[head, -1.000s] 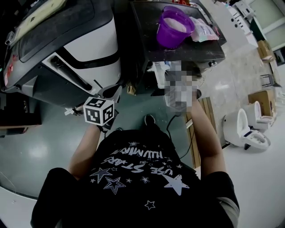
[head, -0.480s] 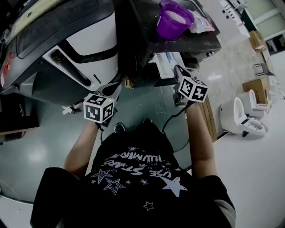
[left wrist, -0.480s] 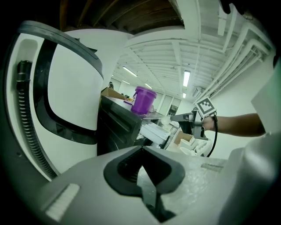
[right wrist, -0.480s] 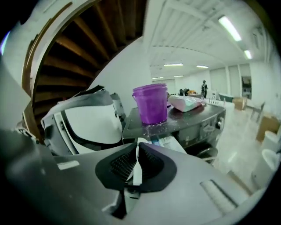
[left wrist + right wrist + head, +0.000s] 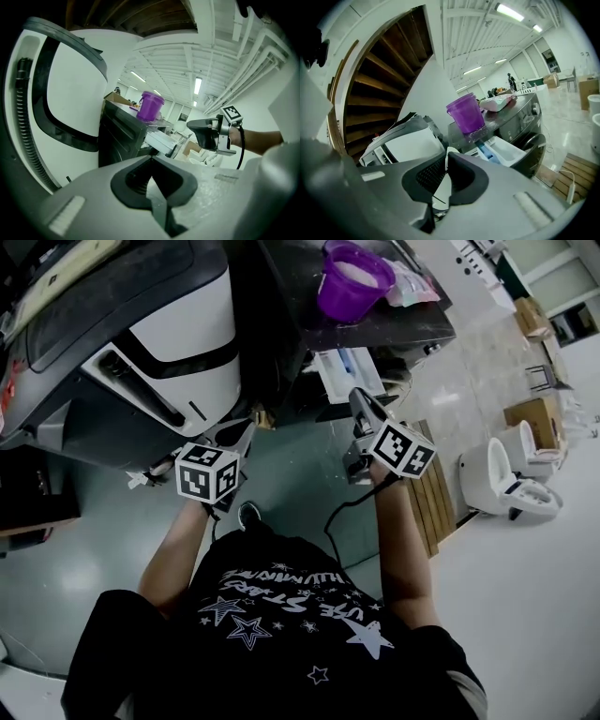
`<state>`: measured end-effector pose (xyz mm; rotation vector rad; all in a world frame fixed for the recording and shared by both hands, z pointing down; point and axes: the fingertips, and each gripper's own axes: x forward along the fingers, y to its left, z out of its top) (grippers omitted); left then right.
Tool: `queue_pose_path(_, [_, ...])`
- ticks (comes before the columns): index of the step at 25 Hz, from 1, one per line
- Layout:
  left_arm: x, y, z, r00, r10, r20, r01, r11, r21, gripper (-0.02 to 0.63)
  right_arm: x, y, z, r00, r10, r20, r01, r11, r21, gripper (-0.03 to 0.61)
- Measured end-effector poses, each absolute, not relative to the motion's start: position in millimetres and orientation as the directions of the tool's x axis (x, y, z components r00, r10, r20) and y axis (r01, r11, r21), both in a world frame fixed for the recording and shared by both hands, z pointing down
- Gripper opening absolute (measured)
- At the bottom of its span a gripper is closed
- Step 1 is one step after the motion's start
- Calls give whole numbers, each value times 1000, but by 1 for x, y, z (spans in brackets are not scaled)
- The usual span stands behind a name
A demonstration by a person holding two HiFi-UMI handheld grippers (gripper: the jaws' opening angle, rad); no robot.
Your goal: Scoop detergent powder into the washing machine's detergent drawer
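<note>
A purple cup [image 5: 352,282] of white powder stands on top of the dark washing machine [image 5: 412,326]. Below it the white detergent drawer [image 5: 343,372] is pulled out. My right gripper [image 5: 357,399] is shut and empty in front of the drawer, a little short of it. My left gripper [image 5: 246,427] is shut too, low between the two machines. The right gripper view shows the cup [image 5: 466,114] and the drawer [image 5: 499,149] beyond the closed tips [image 5: 447,151]. From my left gripper [image 5: 151,158] I see the cup [image 5: 150,106], the drawer [image 5: 158,139] and the right gripper [image 5: 206,133].
A white and dark machine [image 5: 173,334] stands to the left. A pink bag [image 5: 412,285] lies beside the cup. On the floor to the right are a wooden pallet [image 5: 433,502], a toilet [image 5: 506,486] and cardboard boxes [image 5: 532,418].
The right gripper has dropped a little and drawn back from the drawer. The left gripper has hardly moved. The head view has shifted slightly.
</note>
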<state>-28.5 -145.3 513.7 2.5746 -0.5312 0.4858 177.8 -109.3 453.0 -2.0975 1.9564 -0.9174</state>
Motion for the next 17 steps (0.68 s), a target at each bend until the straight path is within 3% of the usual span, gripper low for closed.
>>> queue_pose_path(17, [-45,-46,490,900,-191,392,-327,-890,318,2,106,19,456,9,-948,318,-855,-172,-489,35])
